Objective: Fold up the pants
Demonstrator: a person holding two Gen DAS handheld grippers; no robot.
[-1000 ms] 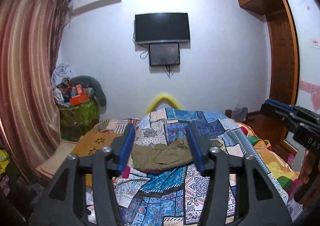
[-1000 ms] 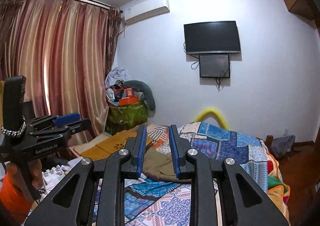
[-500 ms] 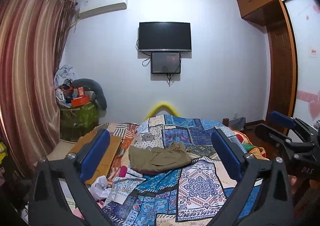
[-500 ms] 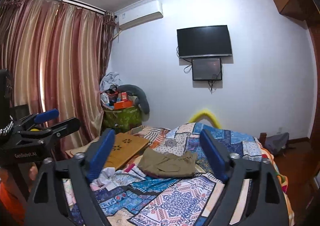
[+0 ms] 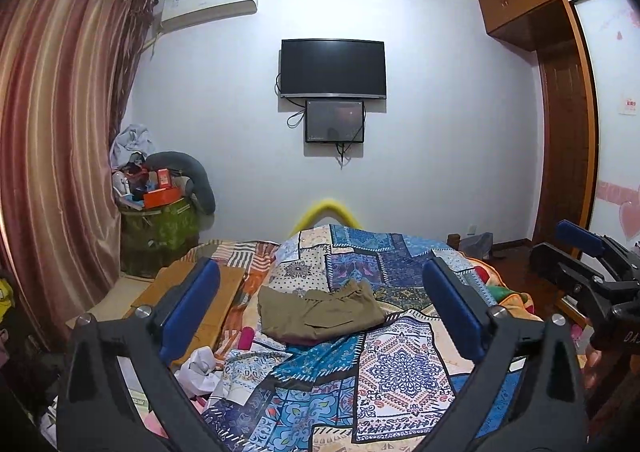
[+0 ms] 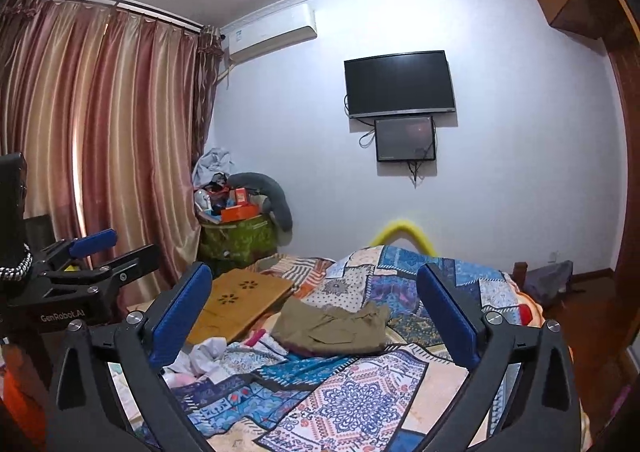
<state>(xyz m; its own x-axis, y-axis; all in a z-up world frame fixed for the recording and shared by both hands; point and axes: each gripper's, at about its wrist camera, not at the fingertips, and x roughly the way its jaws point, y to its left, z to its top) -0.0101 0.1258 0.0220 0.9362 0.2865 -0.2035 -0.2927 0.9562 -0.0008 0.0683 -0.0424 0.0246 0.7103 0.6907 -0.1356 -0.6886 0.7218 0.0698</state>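
Observation:
Olive-brown pants [image 5: 320, 314] lie folded in a compact bundle on the patchwork quilt [image 5: 400, 364] of the bed, also in the right wrist view [image 6: 332, 328]. My left gripper [image 5: 320, 312] is wide open and empty, held well back from the pants and above the bed. My right gripper [image 6: 314, 318] is also wide open and empty, likewise back from the pants. Each gripper shows at the edge of the other's view: the right one [image 5: 588, 264] and the left one [image 6: 92, 256].
A wooden lap tray [image 6: 240, 304] lies left of the pants. Crumpled white cloth [image 6: 208, 352] and pink items lie near it. A green bin [image 5: 160, 228] piled with clutter stands by the curtain [image 5: 52, 152]. A wardrobe [image 5: 568, 132] is at right.
Both grippers opened from nearly shut to wide open and drew back from the pants, which stay folded on the quilt.

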